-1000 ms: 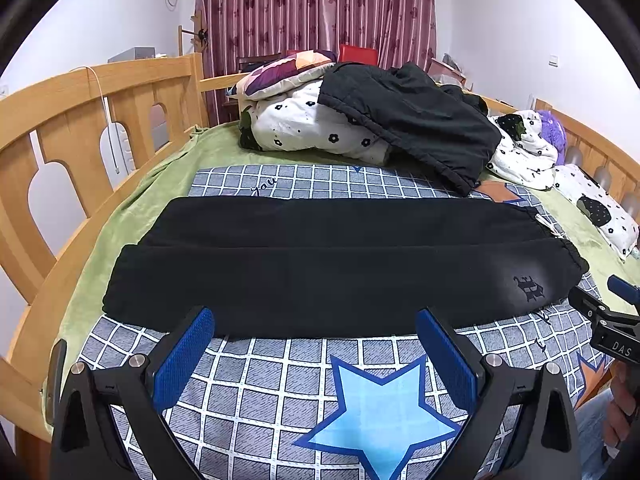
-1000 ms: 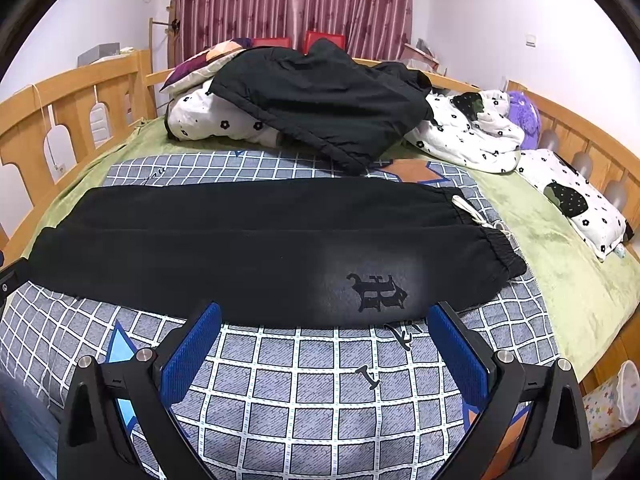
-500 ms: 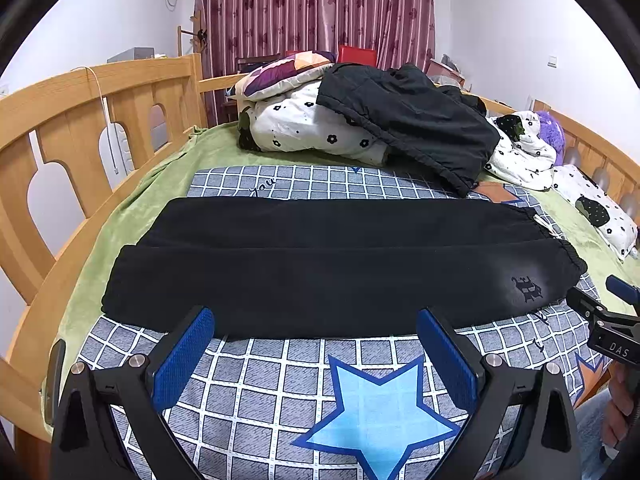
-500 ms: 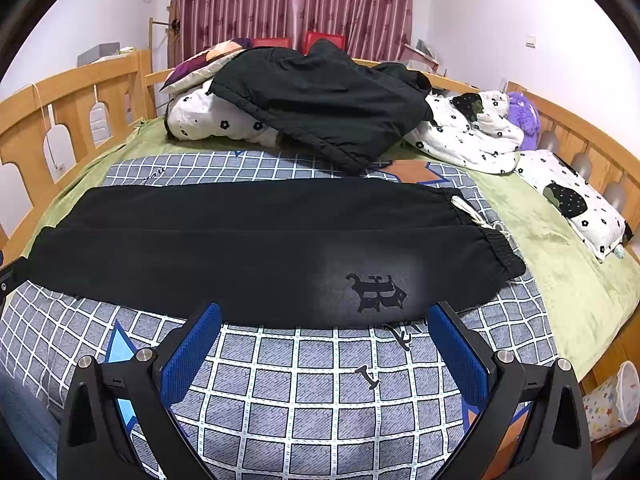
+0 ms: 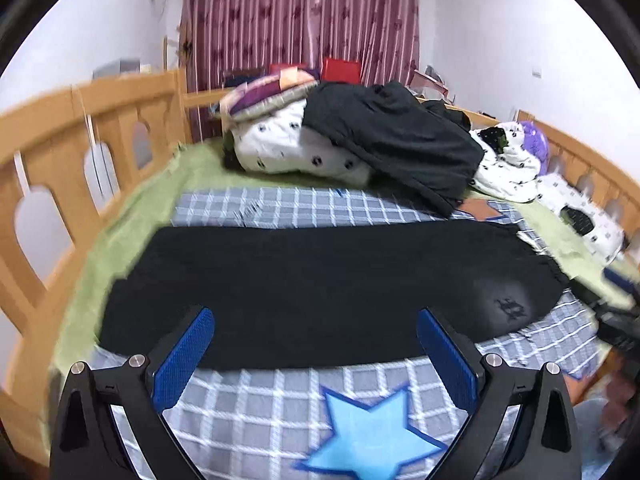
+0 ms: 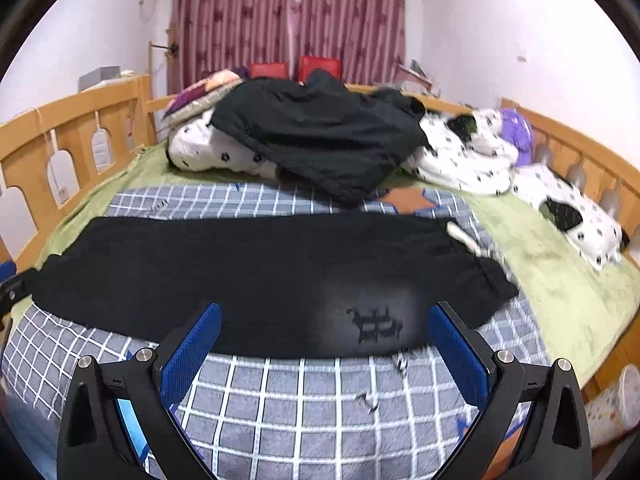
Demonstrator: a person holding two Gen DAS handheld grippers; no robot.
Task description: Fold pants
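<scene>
Bed frame (image 5: 60, 128): wooden rails run along both sides. A green blanket (image 6: 560, 280) covers the mattress, and a grey checked sheet (image 6: 300, 400) with a blue star (image 5: 368, 436) lies on top of it.

Far end of the bed: I see a heap of white spotted bedding (image 5: 288, 152) with a black garment (image 6: 320, 136) draped over it.

The pants (image 5: 320, 280) lie flat across the checked sheet, folded lengthwise with one leg over the other. Leg ends point to my left; the waistband end with the small printed logo (image 6: 376, 324) is to my right.

Left gripper (image 5: 316, 320): jaws spread wide, nothing between the blue pads (image 5: 184, 356). It sits over the near edge of the pants; contact I cannot judge.

Right gripper (image 6: 324, 316): also spread wide and empty, at the near edge by the logo.

Both views are motion-blurred.
</scene>
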